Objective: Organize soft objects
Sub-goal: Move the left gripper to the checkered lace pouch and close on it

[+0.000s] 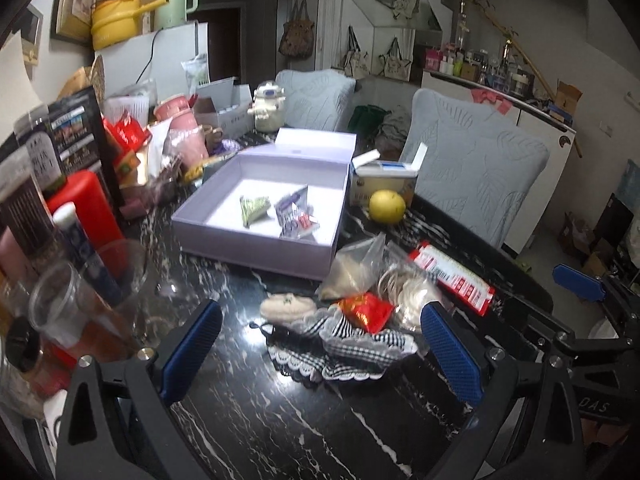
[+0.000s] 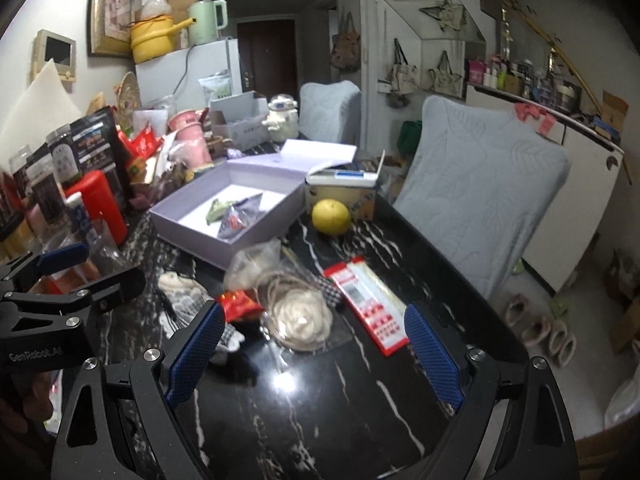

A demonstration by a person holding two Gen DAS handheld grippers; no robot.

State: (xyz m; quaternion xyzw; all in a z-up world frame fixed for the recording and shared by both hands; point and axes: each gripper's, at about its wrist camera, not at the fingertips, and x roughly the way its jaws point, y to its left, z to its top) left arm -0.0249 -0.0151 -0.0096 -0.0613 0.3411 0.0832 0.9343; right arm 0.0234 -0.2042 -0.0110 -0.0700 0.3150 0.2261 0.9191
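An open lavender box [image 1: 224,232] [image 2: 192,226] sits on the black marble table, with a green packet [image 1: 253,207] and a purple packet [image 1: 296,216] inside. In front of it lies a pile: a black-and-white checked cloth [image 1: 352,348], a cream knitted piece [image 1: 286,307], a red packet [image 1: 366,309] [image 2: 238,304], a clear bag of beige stuff [image 1: 352,268] and a bagged coil of twine [image 2: 300,312]. My left gripper [image 1: 320,344] is open and empty, just before the cloth. My right gripper [image 2: 314,346] is open and empty, near the twine.
A yellow fruit [image 1: 387,206] [image 2: 331,216] and a carton [image 1: 384,176] stand right of the box. A red-and-white flat pack [image 2: 372,304] lies at the right. Bottles, cups and a red canister [image 1: 90,208] crowd the left edge. Two padded chairs [image 2: 492,200] stand behind.
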